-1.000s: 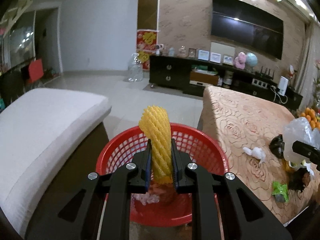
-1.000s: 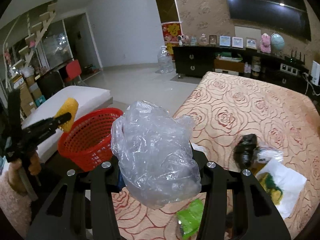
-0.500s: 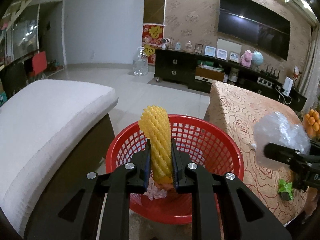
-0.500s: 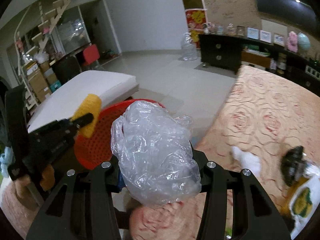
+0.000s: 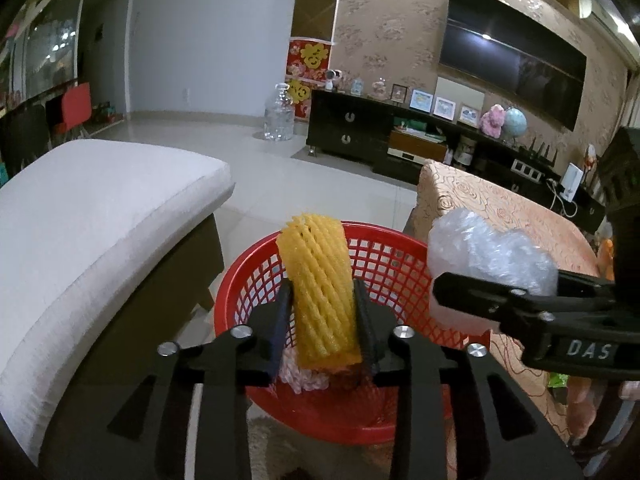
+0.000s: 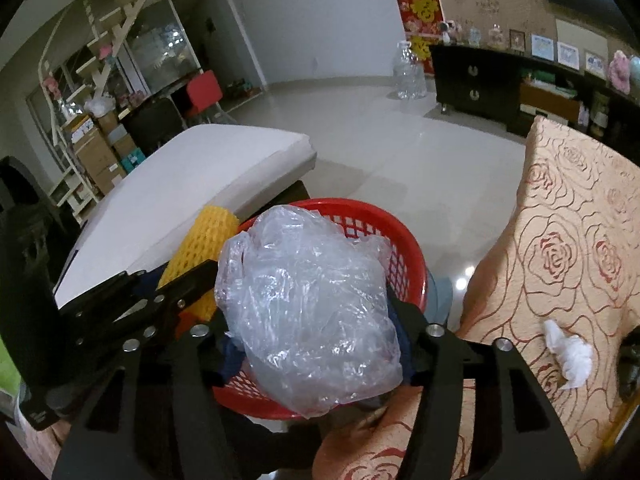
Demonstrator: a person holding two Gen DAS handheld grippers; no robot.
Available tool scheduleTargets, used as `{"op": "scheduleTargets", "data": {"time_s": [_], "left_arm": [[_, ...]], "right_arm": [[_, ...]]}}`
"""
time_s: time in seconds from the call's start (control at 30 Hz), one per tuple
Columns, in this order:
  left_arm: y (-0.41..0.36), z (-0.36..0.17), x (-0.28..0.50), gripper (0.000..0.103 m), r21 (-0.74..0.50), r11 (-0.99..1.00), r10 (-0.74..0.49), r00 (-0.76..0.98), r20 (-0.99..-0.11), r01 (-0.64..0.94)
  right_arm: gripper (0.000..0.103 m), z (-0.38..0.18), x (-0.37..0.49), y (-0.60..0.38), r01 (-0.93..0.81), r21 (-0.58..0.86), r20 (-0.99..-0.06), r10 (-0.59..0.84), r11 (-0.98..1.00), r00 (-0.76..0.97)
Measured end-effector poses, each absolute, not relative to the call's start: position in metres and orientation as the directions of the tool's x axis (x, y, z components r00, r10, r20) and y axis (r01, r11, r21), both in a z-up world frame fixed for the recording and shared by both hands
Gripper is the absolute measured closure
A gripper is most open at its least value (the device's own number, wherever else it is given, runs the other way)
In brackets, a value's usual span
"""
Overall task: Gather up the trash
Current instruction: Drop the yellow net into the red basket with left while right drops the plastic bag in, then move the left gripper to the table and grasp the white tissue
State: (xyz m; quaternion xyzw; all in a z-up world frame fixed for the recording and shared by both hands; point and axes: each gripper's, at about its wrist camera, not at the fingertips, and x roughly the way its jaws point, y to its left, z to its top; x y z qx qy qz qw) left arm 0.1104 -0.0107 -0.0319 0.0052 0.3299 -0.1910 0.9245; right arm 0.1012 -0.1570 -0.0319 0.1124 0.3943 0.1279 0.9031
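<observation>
Both claws are hanging over the red basket [image 5: 384, 264] so their loads fall inside: the left claw [image 5: 322, 322] is opening around the yellow foam net [image 5: 320, 288], and the right claw [image 6: 316, 340] is opening around the crumpled clear bag [image 6: 308, 312], neither dropped yet.

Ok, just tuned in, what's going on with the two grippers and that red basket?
Trash is being dropped into the red basket. The left gripper holds a yellow foam net upright over it, jaws opening, net between them. The right gripper has a crumpled clear plastic bag over the basket too, its jaws also opening. A white tissue lies on the rose-patterned tablecloth.
</observation>
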Motion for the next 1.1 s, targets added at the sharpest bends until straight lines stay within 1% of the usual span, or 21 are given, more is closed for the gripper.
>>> {"op": "scheduleTargets", "data": {"time_s": [0.03, 0.1, 0.13, 0.17, 0.2, 0.4, 0.53, 0.8, 1.1], "left_arm": [[-0.01, -0.032, 0.11, 0.065, -0.12, 0.927, -0.35, 0.71, -0.611, 0.354], [-0.008, -0.031, 0.111, 0.054, -0.128, 0.928, -0.351, 0.71, -0.61, 0.35], [-0.008, -0.031, 0.111, 0.05, -0.131, 0.929, -0.351, 0.71, -0.61, 0.346], [-0.007, -0.031, 0.111, 0.045, -0.135, 0.93, -0.35, 0.712, -0.609, 0.341], [-0.005, -0.031, 0.111, 0.043, -0.139, 0.931, -0.349, 0.715, -0.606, 0.337], [0.003, -0.028, 0.107, 0.037, -0.152, 0.938, -0.34, 0.736, -0.585, 0.312], [0.007, -0.026, 0.104, 0.036, -0.154, 0.941, -0.334, 0.751, -0.57, 0.301], [0.011, -0.023, 0.097, 0.028, -0.152, 0.944, -0.328, 0.772, -0.544, 0.294], [0.0, -0.02, 0.089, 0.027, -0.121, 0.937, -0.34, 0.782, -0.523, 0.326]], "right_arm": [[0.042, -0.033, 0.102, -0.157, -0.141, 0.304, -0.687, 0.319, 0.942, 0.653], [0.038, -0.035, 0.103, -0.157, -0.137, 0.311, -0.69, 0.322, 0.941, 0.648], [0.037, -0.036, 0.102, -0.157, -0.135, 0.31, -0.69, 0.32, 0.941, 0.649], [0.034, -0.036, 0.102, -0.157, -0.129, 0.309, -0.69, 0.316, 0.942, 0.651], [0.032, -0.037, 0.101, -0.158, -0.124, 0.311, -0.689, 0.314, 0.942, 0.653], [0.026, -0.034, 0.099, -0.161, -0.119, 0.333, -0.681, 0.325, 0.936, 0.656], [0.026, -0.027, 0.095, -0.162, -0.119, 0.315, -0.671, 0.31, 0.942, 0.673], [0.026, -0.018, 0.075, -0.177, -0.082, 0.249, -0.657, 0.231, 0.965, 0.718], [0.026, -0.022, 0.046, -0.204, -0.008, 0.192, -0.658, 0.135, 0.981, 0.741]]}}
